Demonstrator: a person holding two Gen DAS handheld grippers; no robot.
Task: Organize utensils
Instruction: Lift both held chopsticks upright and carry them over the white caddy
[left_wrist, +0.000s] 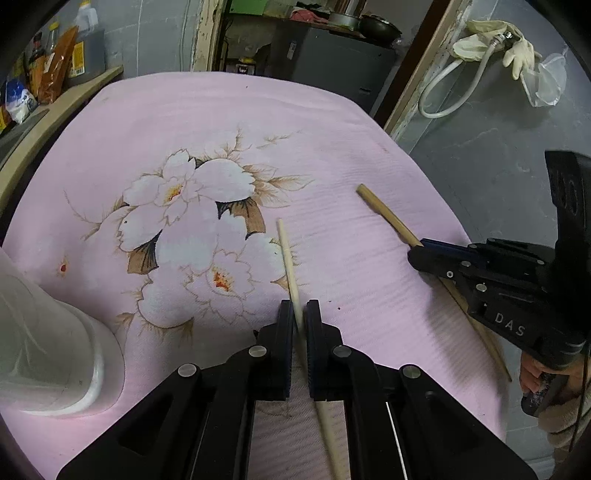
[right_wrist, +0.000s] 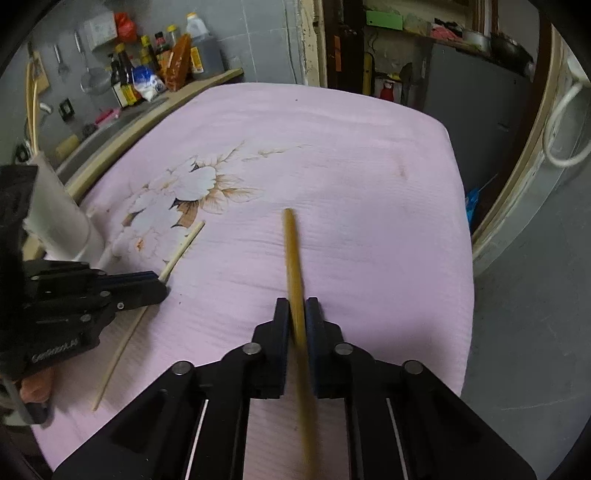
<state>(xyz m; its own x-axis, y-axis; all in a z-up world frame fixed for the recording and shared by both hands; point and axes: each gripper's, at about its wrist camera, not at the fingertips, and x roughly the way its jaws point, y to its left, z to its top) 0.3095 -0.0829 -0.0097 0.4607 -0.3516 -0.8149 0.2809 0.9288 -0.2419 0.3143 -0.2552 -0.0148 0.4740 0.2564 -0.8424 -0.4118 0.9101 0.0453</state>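
left gripper (left_wrist: 299, 317): clamped on pale chopstick (left_wrist: 287, 254). right gripper (right_wrist: 297, 317): clamped on darker chopstick (right_wrist: 292, 258) (blurred, probably lifted). next: carry both to white holder (left_wrist: 55, 350).

cloth (left_wrist: 369, 155) — ribbed pink fabric | chopsticks (left_wrist: 290, 258) — matt pale wood

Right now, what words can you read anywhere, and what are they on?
"DAS": on the right gripper body.
"GenROBOT.AI", roughly, partly blurred: on the left gripper body.
Labels on the bottles on the shelf: too small and blurred to read.
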